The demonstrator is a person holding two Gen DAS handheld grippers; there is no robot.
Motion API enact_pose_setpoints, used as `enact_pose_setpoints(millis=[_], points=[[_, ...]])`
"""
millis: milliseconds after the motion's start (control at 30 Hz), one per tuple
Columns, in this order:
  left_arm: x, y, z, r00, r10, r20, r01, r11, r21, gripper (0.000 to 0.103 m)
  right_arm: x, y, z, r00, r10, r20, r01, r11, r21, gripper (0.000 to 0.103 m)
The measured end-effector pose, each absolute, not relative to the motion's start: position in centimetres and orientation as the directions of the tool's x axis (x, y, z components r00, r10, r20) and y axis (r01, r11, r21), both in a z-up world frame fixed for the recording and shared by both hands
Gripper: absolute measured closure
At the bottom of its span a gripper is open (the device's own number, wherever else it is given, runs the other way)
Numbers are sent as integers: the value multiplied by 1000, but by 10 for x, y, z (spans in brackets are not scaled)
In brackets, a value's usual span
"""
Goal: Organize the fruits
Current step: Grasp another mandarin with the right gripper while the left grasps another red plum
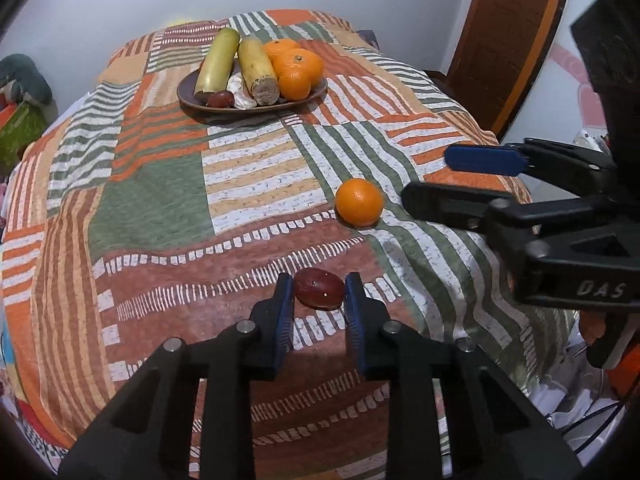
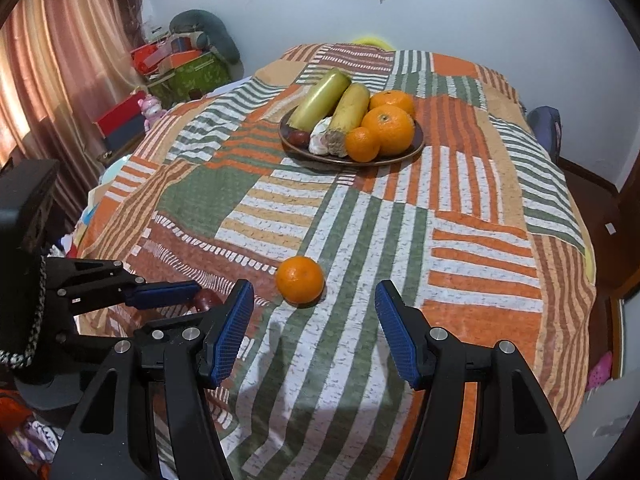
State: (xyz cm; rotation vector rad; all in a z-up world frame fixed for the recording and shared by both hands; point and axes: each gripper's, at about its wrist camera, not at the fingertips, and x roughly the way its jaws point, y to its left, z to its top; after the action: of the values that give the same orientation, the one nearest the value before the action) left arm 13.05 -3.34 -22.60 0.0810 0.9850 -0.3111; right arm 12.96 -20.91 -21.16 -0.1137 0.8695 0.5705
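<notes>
Fruit lies in two places on a patchwork cloth (image 2: pixel 400 240) covering the table. A brown plate (image 1: pixel 188 98) sits toward the far end, at 12 o'clock from both grippers. It holds two bananas (image 1: pixel 218 62), three oranges (image 2: pixel 388 125), one small dark red fruit (image 1: pixel 220 99) and a pale item I cannot identify.

Left gripper (image 1: pixel 320 290): the jaws are narrowed around a date (image 1: pixel 320 289) lying on the cloth at the near edge. The blue pads stand at 9 and 3 o'clock of the date, touching it or very nearly so; whether they grip it cannot be told. The date rests on the cloth.

Right gripper (image 2: pixel 314 320): the jaws are spread wide and hold nothing. A loose orange (image 2: pixel 300 279) sits on the cloth just ahead of the fingertips, at roughly 12 o'clock, apart from both pads.

In the left wrist view the loose orange lies at 1 o'clock from the date, near it but not touching, with the right gripper's fingers (image 1: pixel 480 160) at 3 o'clock of the orange.
</notes>
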Motion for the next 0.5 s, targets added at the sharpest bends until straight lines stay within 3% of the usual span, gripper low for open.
enact_pose_setpoints(millis=[300, 400, 500], points=[[138, -3, -210, 568, -167, -806, 207, 977, -57, 77, 151, -193, -229, 457, 437, -775, -527, 835, 160, 44], [142, 11, -206, 582, -148, -799, 170, 984, -58, 77, 156, -185, -239, 430, 431, -794, -532, 831, 163, 50], [146, 22, -204, 589, -136, -796, 148, 987, -58, 77, 160, -179, -251, 395, 411, -822, -535, 830, 158, 65]])
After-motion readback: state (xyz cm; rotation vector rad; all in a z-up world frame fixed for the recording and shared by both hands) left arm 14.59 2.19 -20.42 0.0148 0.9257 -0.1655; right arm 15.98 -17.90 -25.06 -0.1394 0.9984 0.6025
